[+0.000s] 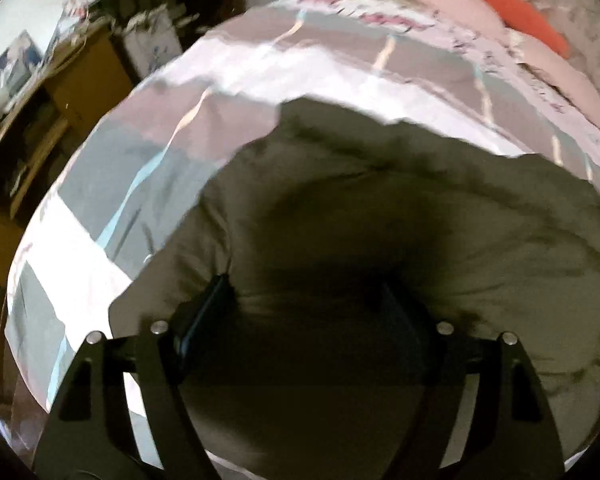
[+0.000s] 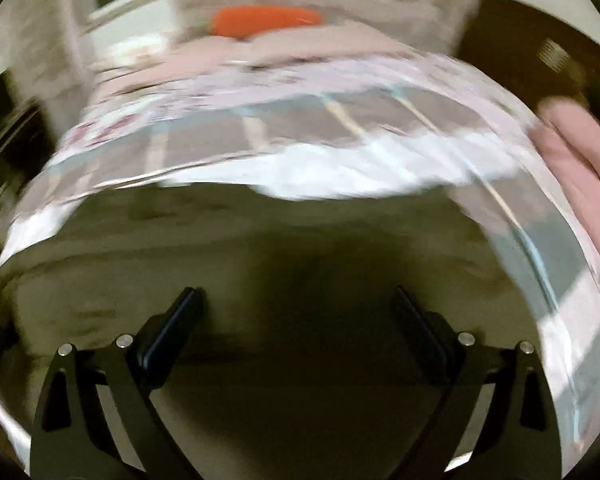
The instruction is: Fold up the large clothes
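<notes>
Just above the olive garment point(image 1: 380, 220), you are holding the left gripper point(image 1: 308, 300) with its jaws spread wide and nothing between them; the left finger is pressing at a crease in the cloth, though real contact is hard to confirm. You are hovering the right gripper point(image 2: 298, 312) over the same garment point(image 2: 260, 240), jaws equally wide and gripping nothing. The garment is lying spread on the striped bedcover point(image 1: 140, 168), rumpled in soft mounds. It is looking thick, soft and limp, likely bulky but not heavy, so it will probably sag and bunch when lifted. Taking hold at an outer edge or corner, one gripper on each, seems the safest bet. Beyond the garment, pink bedding point(image 2: 300, 40) and an orange carrot-shaped cushion point(image 2: 266, 20) are lying near the headboard.
</notes>
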`<state>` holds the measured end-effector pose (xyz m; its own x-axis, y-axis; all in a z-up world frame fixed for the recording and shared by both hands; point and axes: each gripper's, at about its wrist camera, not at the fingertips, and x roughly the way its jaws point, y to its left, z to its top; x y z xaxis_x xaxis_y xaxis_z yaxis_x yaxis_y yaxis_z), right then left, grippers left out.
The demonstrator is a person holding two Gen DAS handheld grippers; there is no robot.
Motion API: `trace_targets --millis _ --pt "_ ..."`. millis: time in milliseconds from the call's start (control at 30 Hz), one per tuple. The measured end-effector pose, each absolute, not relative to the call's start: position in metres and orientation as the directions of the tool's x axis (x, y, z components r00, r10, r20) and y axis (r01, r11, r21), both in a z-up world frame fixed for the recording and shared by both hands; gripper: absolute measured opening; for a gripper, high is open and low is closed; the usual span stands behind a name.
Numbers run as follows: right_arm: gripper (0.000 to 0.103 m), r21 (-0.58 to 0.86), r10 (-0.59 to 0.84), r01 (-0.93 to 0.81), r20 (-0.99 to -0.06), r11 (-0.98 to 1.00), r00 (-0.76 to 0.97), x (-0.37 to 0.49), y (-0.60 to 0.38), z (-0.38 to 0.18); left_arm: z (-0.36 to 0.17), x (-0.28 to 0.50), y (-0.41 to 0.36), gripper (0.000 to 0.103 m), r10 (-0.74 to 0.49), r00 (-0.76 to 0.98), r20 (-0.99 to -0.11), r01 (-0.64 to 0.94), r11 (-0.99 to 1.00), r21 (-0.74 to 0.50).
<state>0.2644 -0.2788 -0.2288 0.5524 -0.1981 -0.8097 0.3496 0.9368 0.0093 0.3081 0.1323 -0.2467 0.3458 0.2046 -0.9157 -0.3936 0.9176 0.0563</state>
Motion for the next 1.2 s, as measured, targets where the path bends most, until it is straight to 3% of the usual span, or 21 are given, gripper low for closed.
trace_targets --millis 67,167,300,467,600,767,967,1100,1200 --pt "0.100 -0.045 -0.222 0.338 -0.833 0.940 0.508 0.266 -0.300 -0.254 -0.257 0.309 0.138 0.089 0.219 0.326 -0.920 -0.391 0.917 0.079" --pt "0.102 -0.085 -0.259 0.341 -0.822 0.936 0.507 0.265 -0.305 -0.256 -0.257 0.309 0.129 0.088 0.256 0.312 -0.915 -0.375 0.918 0.129" --pt "0.097 -0.003 -0.248 0.396 -0.785 0.918 0.568 0.255 -0.298 -0.228 -0.234 0.301 0.129 0.082 0.213 0.367 -0.905 -0.405 0.913 0.050" --pt "0.097 0.154 -0.085 0.285 -0.730 0.946 0.678 0.252 -0.258 -0.201 -0.204 0.292 0.103 0.082 0.183 0.485 -0.855 -0.353 0.936 0.000" --pt "0.097 0.171 0.020 0.195 -0.800 0.966 0.600 0.276 -0.224 -0.227 -0.210 0.298 0.058 0.082 0.056 0.481 -0.875 -0.163 0.986 -0.026" --pt "0.100 0.085 -0.017 0.159 -0.834 0.984 0.552 0.285 -0.207 -0.256 -0.242 0.306 0.031 0.084 0.120 0.380 -0.917 -0.079 0.992 0.097" --pt "0.098 0.085 -0.046 0.183 -0.790 0.980 0.611 0.256 -0.228 -0.214 -0.232 0.303 0.067 0.085 0.033 0.371 -0.928 -0.192 0.980 -0.042" --pt "0.098 0.071 -0.148 0.300 -0.750 0.951 0.644 0.226 -0.262 -0.199 -0.219 0.288 0.097 0.085 0.143 0.381 -0.913 -0.306 0.952 0.021" --pt "0.098 0.072 -0.175 0.390 -0.809 0.918 0.561 0.223 -0.296 -0.219 -0.222 0.285 0.114 0.085 0.181 0.349 -0.920 -0.328 0.943 0.061"
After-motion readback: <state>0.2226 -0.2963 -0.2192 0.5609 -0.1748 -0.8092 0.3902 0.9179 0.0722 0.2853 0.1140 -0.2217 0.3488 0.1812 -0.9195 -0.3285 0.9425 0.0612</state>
